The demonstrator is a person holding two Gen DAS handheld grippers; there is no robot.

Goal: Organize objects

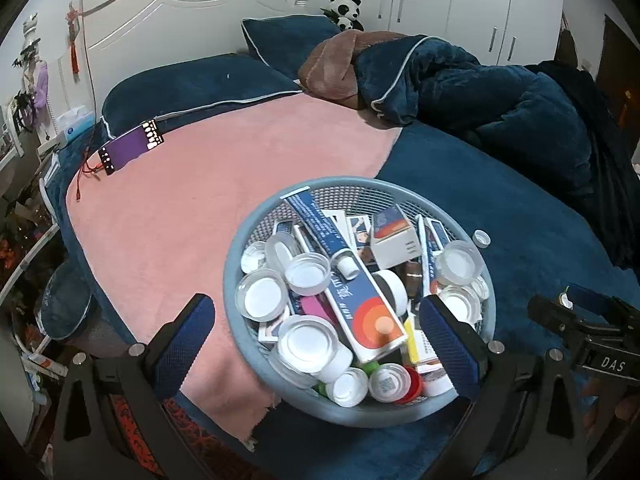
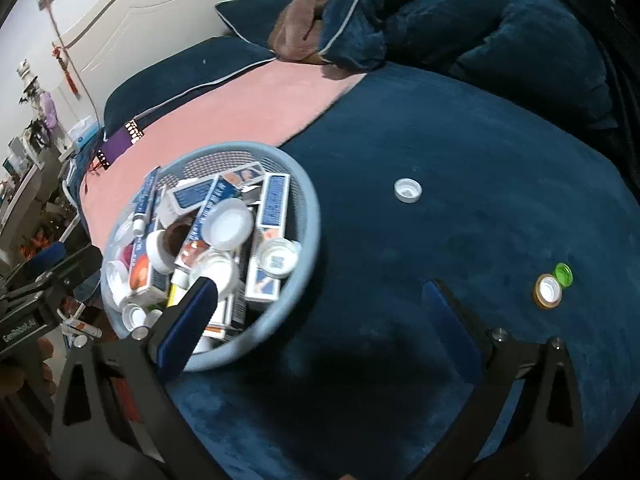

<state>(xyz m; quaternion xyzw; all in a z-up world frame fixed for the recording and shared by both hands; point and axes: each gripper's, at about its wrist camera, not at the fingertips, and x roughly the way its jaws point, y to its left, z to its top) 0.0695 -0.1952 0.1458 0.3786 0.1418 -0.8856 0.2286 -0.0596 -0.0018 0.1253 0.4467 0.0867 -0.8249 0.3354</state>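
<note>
the left tool (image 1: 316,344) hangs over the round pale-blue plastic mesh basket (image 1: 256,216) with its blue-padded fingers (image 1: 188,340) spread wide and nothing between them. the right tool (image 2: 320,316) is also wide apart and empty; one finger is over the near rim of the basket, the other over the dark blue plush bed cover (image 2: 460,140).

the basket stands on the bed, half on the pink fleece blanket (image 1: 168,208), and is already heaped with blue-and-white medicine cartons (image 1: 352,276) and white screw caps (image 1: 262,294), so i think it is the collecting place. three pieces are not yet inside: a small white bottle cap (image 2: 407,190) alone on the cover, and further right an orange-rimmed cap (image 2: 547,289) touching a green cap (image 2: 563,273). the empty right tool seems free to go for these.

the basket looks blurred in the right wrist view, so labels are not readable. the lower layers of the heap are hidden. the green cap is partly covered by the orange-rimmed one.
</note>
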